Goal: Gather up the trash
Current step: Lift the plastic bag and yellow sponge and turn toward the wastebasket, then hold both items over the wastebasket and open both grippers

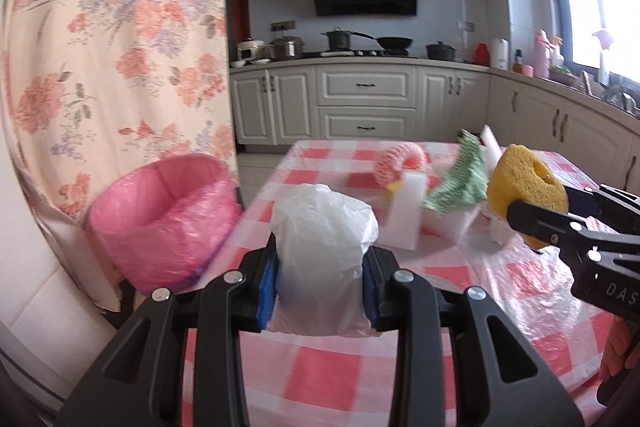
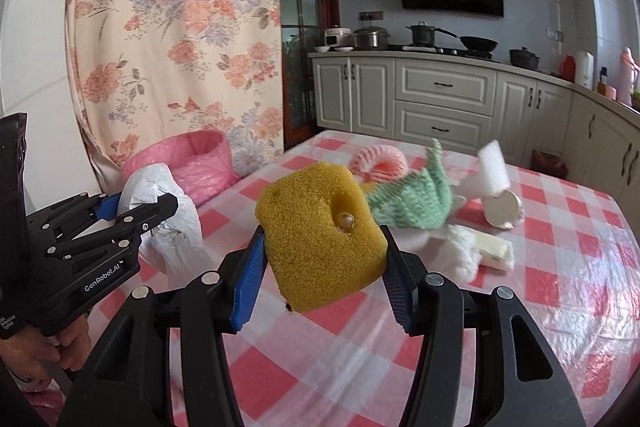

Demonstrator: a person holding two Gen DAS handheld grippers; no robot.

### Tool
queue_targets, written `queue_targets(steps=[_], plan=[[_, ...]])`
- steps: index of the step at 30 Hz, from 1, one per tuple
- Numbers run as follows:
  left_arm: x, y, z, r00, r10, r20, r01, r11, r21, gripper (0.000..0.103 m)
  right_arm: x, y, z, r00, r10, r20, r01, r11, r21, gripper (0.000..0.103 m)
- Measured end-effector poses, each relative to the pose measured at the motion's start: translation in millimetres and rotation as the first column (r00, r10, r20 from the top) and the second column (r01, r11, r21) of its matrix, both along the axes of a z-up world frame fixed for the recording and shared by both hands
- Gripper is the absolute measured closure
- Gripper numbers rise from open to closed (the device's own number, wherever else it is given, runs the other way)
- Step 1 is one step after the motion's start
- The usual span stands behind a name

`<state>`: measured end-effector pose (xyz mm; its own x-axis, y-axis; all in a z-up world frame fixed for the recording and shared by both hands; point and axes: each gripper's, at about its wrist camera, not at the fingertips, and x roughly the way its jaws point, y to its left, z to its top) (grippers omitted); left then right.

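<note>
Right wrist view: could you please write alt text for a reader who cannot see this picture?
The right gripper holds a yellow sponge above a table with a pink checked cloth. At left, the left gripper holds a crumpled white plastic bag near a pink-lined bin; more scraps lie on the table behind.

Not much lettering to be found here. "GenRobot.AI" can be read in white on the black body of the left tool (image 2: 150, 213), seen at the left edge of the right wrist view. Lower on that same body a few lines of tiny white print are visible, but too small to be made out. In the left wrist view, "DAS" is printed in pale letters on the black body of the right tool (image 1: 516, 205), cut off by the right edge of the picture.
</note>
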<state>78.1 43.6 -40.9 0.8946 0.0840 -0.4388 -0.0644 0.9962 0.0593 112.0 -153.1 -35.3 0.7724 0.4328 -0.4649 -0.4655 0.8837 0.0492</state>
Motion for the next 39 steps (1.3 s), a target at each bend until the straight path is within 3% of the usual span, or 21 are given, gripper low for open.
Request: queue_targets(steps=[17,39], plan=[[9.4,93.2,27.1,0.971,0.220,0.097,-0.225,0.974,0.040,0.070,33.6,104.7,21.4,0.980,0.184,0.079,-0.185,0.983,0.000,0.051],[77.7,217.1,35.3,0.915,0.394,0.091,-0.399,0.916,0.047,0.069,126.8,229.3,25.8,0.953,0.303,0.016,-0.303,0.950,0.070,0.050]])
